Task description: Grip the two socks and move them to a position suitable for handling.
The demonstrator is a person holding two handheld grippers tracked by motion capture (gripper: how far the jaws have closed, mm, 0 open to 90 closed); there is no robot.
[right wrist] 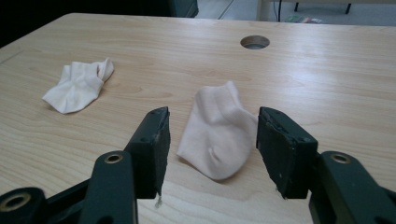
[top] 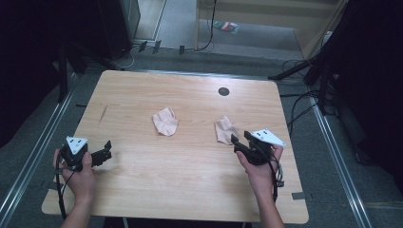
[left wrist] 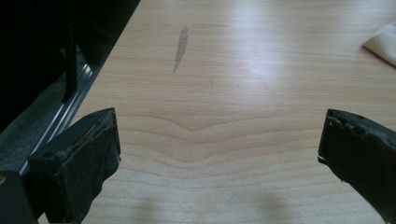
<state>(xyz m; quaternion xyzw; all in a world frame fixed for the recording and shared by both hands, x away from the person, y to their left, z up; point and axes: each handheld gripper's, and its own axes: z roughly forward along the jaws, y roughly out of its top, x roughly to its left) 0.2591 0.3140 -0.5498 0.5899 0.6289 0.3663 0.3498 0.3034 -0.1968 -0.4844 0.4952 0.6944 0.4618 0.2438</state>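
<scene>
Two small pale socks lie on the wooden table (top: 190, 190). One sock (top: 165, 121) (right wrist: 79, 84) rests near the middle, crumpled. The other sock (top: 225, 129) (right wrist: 217, 135) lies to its right. My right gripper (top: 236, 144) (right wrist: 212, 116) sits just in front of that right sock with its jaws partly apart; the sock's near end lies between them and the pads do not press on it. My left gripper (top: 107, 151) (left wrist: 219, 121) hovers low at the table's left side, jaws spread wide over bare wood. A corner of the middle sock (left wrist: 383, 42) shows far off in the left gripper view.
A round cable hole (top: 223, 91) (right wrist: 255, 42) sits in the table beyond the right sock. A thin grey smear (top: 103, 114) (left wrist: 180, 46) marks the wood ahead of the left gripper. The table's left edge drops to a metal rail (left wrist: 70, 116) and dark floor.
</scene>
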